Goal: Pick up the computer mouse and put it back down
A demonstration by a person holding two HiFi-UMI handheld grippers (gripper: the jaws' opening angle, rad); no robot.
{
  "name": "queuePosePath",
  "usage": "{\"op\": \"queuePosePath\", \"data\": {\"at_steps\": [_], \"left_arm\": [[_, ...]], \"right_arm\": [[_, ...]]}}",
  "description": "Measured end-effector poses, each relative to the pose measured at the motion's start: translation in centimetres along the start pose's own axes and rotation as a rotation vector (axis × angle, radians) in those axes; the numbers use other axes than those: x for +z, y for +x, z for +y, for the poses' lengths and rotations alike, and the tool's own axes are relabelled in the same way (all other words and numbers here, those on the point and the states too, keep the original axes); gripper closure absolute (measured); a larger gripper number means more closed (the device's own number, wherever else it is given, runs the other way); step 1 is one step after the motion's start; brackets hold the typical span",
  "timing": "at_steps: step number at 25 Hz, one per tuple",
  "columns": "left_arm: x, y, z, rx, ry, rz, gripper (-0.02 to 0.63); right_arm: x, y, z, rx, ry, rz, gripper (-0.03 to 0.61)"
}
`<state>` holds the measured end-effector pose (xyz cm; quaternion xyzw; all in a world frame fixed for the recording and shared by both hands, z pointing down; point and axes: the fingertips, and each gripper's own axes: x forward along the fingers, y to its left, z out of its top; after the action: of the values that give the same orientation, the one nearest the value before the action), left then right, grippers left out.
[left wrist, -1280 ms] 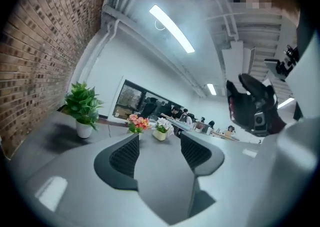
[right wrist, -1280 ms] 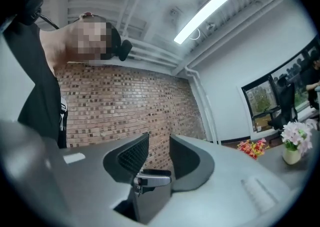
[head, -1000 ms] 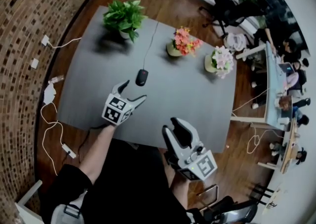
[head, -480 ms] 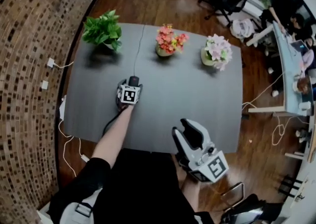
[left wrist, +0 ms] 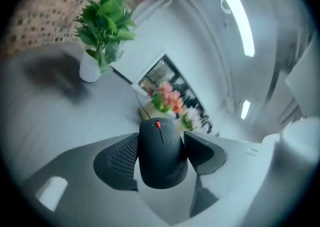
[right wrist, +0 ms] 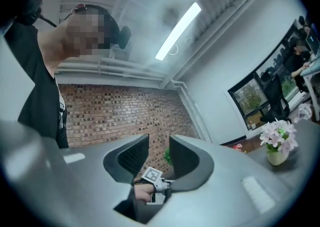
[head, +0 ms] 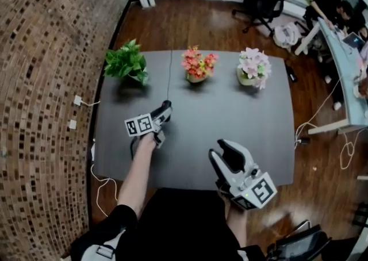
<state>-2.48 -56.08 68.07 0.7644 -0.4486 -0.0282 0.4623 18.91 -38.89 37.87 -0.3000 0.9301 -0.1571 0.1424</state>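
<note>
**Mouse pinched in my left claw**

My left gripper (left wrist: 160, 137) has just been closing its jaws, and both pads press the sides of the black computer mouse (left wrist: 160, 163). I hold it over the left half of the grey tabletop (head: 253, 116). Its cable (head: 170, 76) runs to the far edge beside the green plant (head: 126, 63). My right gripper (head: 225, 153) hangs at the near edge, jaws spread, nothing between them.

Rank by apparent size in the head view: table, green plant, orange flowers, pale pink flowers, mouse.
1. table
2. green plant
3. pale pink flowers and orange flowers: too alike to rank
4. mouse, partly hidden
</note>
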Motion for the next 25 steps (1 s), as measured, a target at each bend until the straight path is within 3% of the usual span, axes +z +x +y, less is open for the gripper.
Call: {"op": "queuePosePath", "data": {"at_steps": [2,4,8,12,16,25], "left_arm": [[4.0,-3.5,-5.7,-0.221,-0.172,-0.138,0.327],[7.5,-7.7,-11.2,-0.409,-0.283,-0.239,0.327],[12.2,-15.0,-19.5,-0.637,-0.264,-0.366,0.327],[14.7,-20.8,-24.1,-0.827,-0.322,-0.456,0.327],[15.6,-23.9,-26.2,-0.925,-0.344,-0.495,0.327],[15.3,-24.8,-27.5,-1.006,-0.396,-0.494,0.327]], "right_arm": [[0.3,0.9,0.8,0.037,-0.001,-0.007,0.477],[0.6,1.8,1.6,0.079,-0.007,-0.007,0.477],[0.8,3.2,2.9,0.15,-0.01,-0.004,0.477],[0.3,4.4,4.1,0.186,-0.007,0.008,0.477],[-0.1,5.4,4.9,0.211,-0.001,0.014,0.477],[-0.1,4.7,4.8,0.195,-0.012,0.014,0.477]]}}
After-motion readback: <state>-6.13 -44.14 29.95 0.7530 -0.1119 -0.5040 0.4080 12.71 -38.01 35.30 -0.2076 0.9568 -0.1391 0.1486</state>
